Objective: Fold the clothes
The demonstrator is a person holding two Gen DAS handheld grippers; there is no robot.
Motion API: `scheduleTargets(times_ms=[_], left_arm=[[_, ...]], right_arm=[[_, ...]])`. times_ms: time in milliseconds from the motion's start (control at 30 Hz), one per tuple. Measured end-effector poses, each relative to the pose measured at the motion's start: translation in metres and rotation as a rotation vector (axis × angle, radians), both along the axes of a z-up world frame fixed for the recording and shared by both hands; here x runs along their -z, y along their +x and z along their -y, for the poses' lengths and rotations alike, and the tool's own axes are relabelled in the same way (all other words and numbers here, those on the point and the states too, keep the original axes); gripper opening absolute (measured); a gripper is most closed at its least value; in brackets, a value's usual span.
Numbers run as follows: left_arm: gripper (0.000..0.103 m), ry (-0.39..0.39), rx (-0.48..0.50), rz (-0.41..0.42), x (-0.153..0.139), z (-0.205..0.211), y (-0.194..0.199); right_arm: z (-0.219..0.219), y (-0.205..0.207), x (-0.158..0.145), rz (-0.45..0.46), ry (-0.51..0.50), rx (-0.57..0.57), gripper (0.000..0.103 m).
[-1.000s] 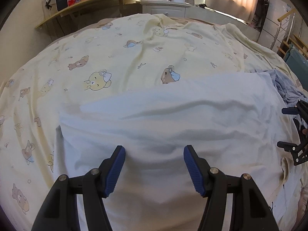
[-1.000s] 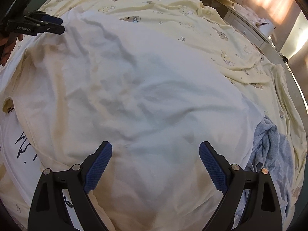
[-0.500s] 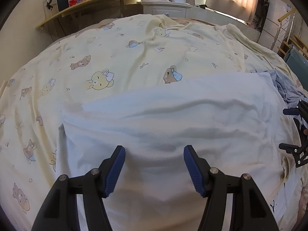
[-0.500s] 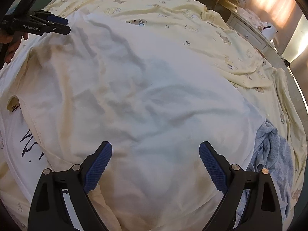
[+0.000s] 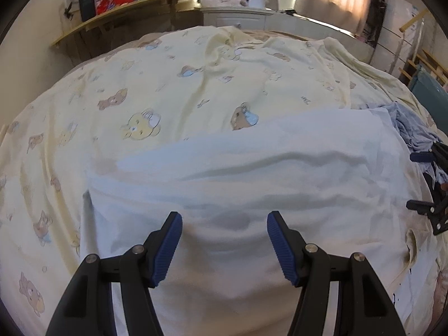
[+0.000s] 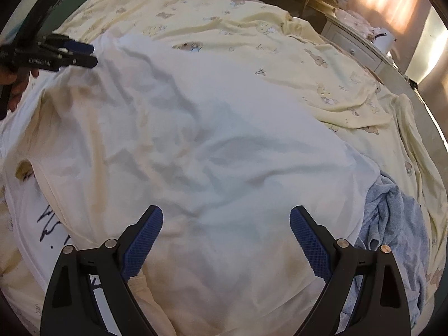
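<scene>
Both tongs stood apart, gripping nothing: the left gripper and right gripper hung over the white garment, spread along the bed's near edge on the yellow sheet. Closing mid-panel would probably bunch cloth; the blue garment beside it could snag.

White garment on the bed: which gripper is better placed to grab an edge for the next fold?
Left, probably. The left gripper hangs open near the white garment's side edge. The right gripper, also open, is over mid-cloth, nearer the blue-grey garment.
</scene>
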State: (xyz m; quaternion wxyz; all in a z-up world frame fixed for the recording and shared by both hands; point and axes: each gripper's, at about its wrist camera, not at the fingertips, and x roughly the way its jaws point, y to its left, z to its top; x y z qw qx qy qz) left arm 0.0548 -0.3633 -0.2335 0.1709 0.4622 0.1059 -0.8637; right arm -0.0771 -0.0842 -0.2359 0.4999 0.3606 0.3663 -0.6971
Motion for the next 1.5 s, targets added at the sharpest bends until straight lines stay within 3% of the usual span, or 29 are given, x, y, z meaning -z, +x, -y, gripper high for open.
scheduleTargets(times_ms=[200, 267, 367, 633, 767, 867, 933, 967, 1100, 1233, 1500], left_arm=[[0.064, 0.008, 0.146, -0.038, -0.018, -0.019, -0.031], [0.064, 0.014, 0.208, -0.045, -0.023, -0.028, -0.045], [0.064, 0.016, 0.296, -0.040, -0.028, -0.043, -0.071], [0.064, 0.027, 0.519, -0.025, -0.028, -0.097, -0.139], [0.064, 0.024, 0.658, -0.010, -0.021, -0.125, -0.174], [0.064, 0.035, 0.718, 0.015, -0.013, -0.136, -0.204], [0.064, 0.082, 0.742, 0.029, -0.009, -0.138, -0.227], [0.064, 0.114, 0.747, 0.027, -0.009, -0.138, -0.237], [0.064, 0.118, 0.750, 0.014, -0.009, -0.144, -0.276], [0.064, 0.101, 0.828, 0.039, -0.006, -0.162, -0.311], [0.064, 0.049, 0.978, 0.154, 0.013, -0.206, -0.365]], right_arm=[[-0.019, -0.009, -0.005, 0.043, -0.051, -0.064, 0.095], [-0.040, 0.005, -0.015, 0.038, -0.030, -0.092, 0.095], [-0.062, -0.006, -0.011, 0.071, -0.023, -0.092, 0.095], [-0.162, -0.030, -0.023, 0.255, -0.142, 0.174, 0.094], [-0.189, -0.034, -0.024, 0.356, -0.215, 0.264, 0.093], [-0.201, -0.035, -0.018, 0.430, -0.270, 0.323, 0.080], [-0.206, -0.037, -0.011, 0.477, -0.294, 0.355, 0.059], [-0.207, -0.037, -0.008, 0.497, -0.304, 0.359, 0.058], [-0.209, -0.039, -0.002, 0.559, -0.345, 0.349, 0.058], [-0.209, -0.044, -0.002, 0.581, -0.368, 0.328, 0.058], [-0.208, -0.054, 0.001, 0.581, -0.377, 0.315, 0.058]])
